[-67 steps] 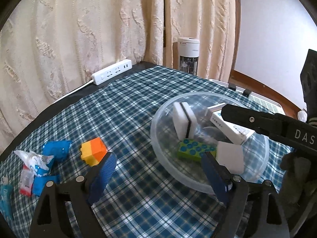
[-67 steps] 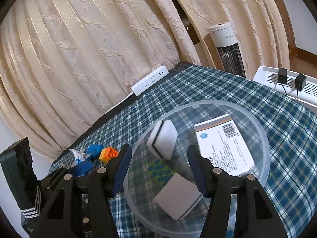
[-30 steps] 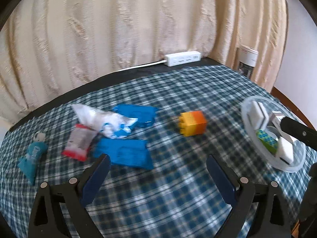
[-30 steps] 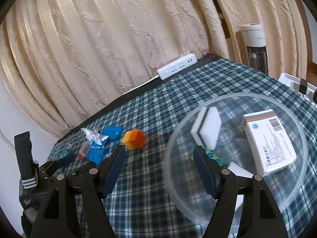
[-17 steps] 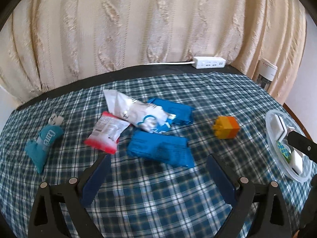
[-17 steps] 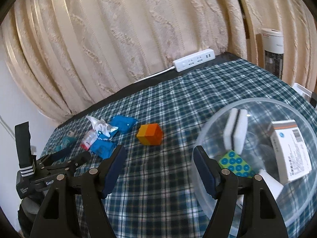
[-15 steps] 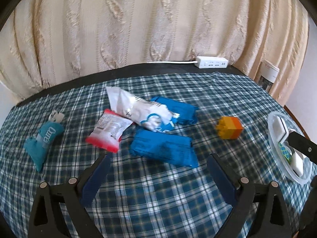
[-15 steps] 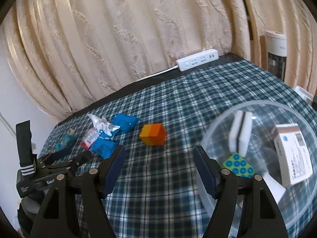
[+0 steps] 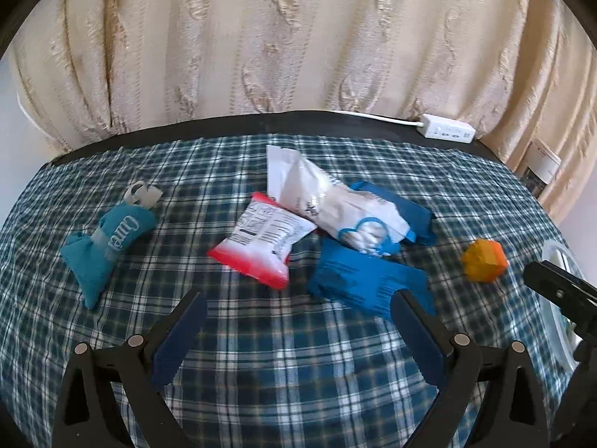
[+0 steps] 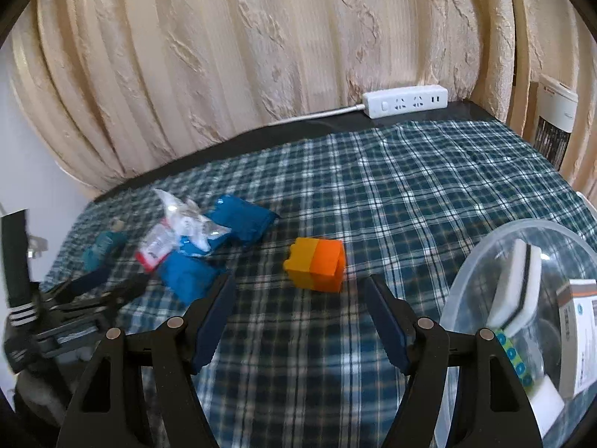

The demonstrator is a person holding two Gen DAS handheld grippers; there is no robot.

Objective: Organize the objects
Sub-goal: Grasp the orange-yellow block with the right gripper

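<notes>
Step in hand, as judged: reaching for the loose items to move them into the clear bowl (image 10: 485, 261).

Landmark: orange-yellow block (image 10: 315, 268), alone on the plaid tabletop (image 10: 410, 186). Left to right:

- Far left of block: teal pouch (image 9: 108, 239), lying apart from the rest.
- Left of block: packet pile. Red-edged white packet (image 9: 265, 242), crinkly white bag (image 9: 324, 198) lying over two blue packets (image 9: 369, 280), all touching or overlapping.
- Left gripper (image 9: 298, 336) nearer the camera than the pile, jaws wide, nothing between, right pad overlapping the near blue packet's edge in view.
- Right gripper (image 10: 298, 317) just short of block, jaws at a middling spread, empty, gap wider than block and roughly centred on it.
- Right of block: bowl, already holding sponges, a studded green brick, a white box.

Doing it well:
- Right: straddle block square across flat sides, close low near tabletop, lift clear over bowl rim.
- Left: take the top bag first, pinch at a crimped end; likely to slip or drag neighbours if grabbed mid-body.
- Keep the two grippers apart.
</notes>
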